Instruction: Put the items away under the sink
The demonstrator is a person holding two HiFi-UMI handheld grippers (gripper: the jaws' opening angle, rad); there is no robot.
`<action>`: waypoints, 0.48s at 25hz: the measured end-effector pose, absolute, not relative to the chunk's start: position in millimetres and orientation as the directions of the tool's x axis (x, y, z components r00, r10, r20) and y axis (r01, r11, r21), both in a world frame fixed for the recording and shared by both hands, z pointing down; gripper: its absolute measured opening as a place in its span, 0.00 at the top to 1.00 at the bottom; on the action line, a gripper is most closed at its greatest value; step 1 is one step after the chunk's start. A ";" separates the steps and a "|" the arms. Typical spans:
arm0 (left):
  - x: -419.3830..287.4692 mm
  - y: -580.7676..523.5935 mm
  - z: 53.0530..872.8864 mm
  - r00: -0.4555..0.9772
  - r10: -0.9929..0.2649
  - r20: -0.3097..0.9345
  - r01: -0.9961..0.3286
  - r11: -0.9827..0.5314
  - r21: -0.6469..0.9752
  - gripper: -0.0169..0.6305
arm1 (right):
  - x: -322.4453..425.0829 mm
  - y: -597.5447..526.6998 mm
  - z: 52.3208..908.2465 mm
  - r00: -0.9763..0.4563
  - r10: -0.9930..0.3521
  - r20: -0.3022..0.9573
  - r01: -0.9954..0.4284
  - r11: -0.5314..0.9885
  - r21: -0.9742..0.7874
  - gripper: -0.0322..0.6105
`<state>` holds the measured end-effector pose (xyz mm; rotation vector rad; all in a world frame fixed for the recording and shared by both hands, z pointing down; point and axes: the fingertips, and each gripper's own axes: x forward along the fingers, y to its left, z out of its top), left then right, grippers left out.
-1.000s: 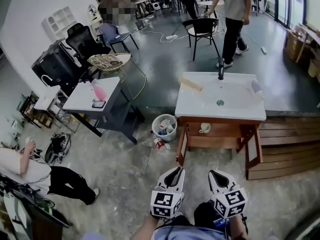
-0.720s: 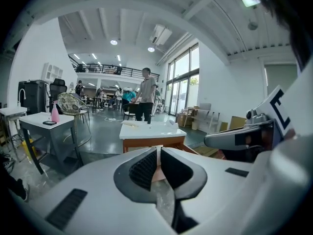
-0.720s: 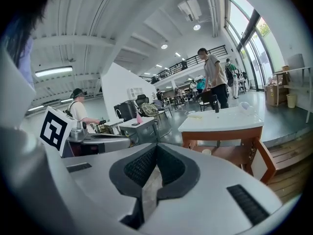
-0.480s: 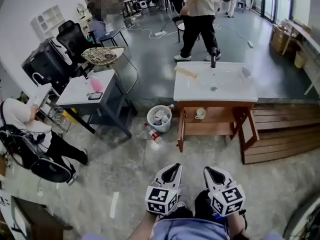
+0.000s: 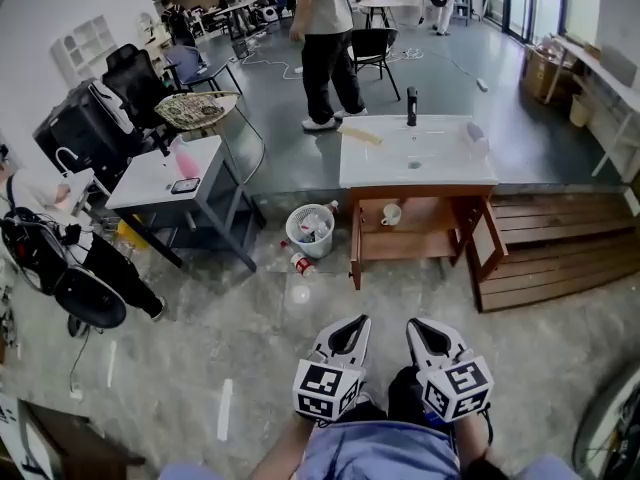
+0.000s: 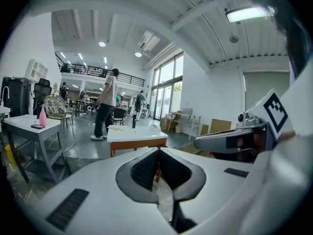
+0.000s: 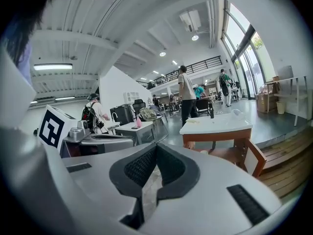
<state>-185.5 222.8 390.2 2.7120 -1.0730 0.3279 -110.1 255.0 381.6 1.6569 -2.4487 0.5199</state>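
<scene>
Both grippers stay low and side by side. The left gripper (image 5: 355,326) has its jaws pressed together on nothing, and so does the right gripper (image 5: 415,326). Well ahead of the jaws stands the sink (image 5: 440,171), with a wooden stick (image 5: 358,134) on top. The cabinet (image 5: 415,256) under it is open, with a cup (image 5: 392,214) inside. The walking person (image 5: 325,28) has gone from right to left behind the sink. A bin (image 5: 307,230) stands left of the cabinet.

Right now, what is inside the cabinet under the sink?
A white mug stands on the shelf of the cabinet, toward its left. The shaded back under the sink cannot be seen.
</scene>
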 end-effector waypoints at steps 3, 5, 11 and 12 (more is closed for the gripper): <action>-186.6 232.2 389.8 0.722 -0.635 0.274 -0.678 -0.728 0.101 0.95 | -114.1 262.4 381.7 -0.379 -0.877 0.295 -0.922 0.332 -0.198 0.93; -186.4 236.5 388.7 0.731 -0.627 0.269 -0.668 -0.738 0.094 0.95 | -116.8 265.7 379.7 -0.373 -0.880 0.294 -0.925 0.329 -0.190 0.93; -188.0 240.1 380.7 0.744 -0.621 0.247 -0.655 -0.751 0.088 0.95 | -121.4 268.4 373.3 -0.365 -0.886 0.288 -0.930 0.328 -0.169 0.93; -187.8 240.1 380.5 0.744 -0.621 0.246 -0.655 -0.751 0.085 0.95 | -121.1 268.2 372.7 -0.363 -0.886 0.287 -0.930 0.327 -0.167 0.93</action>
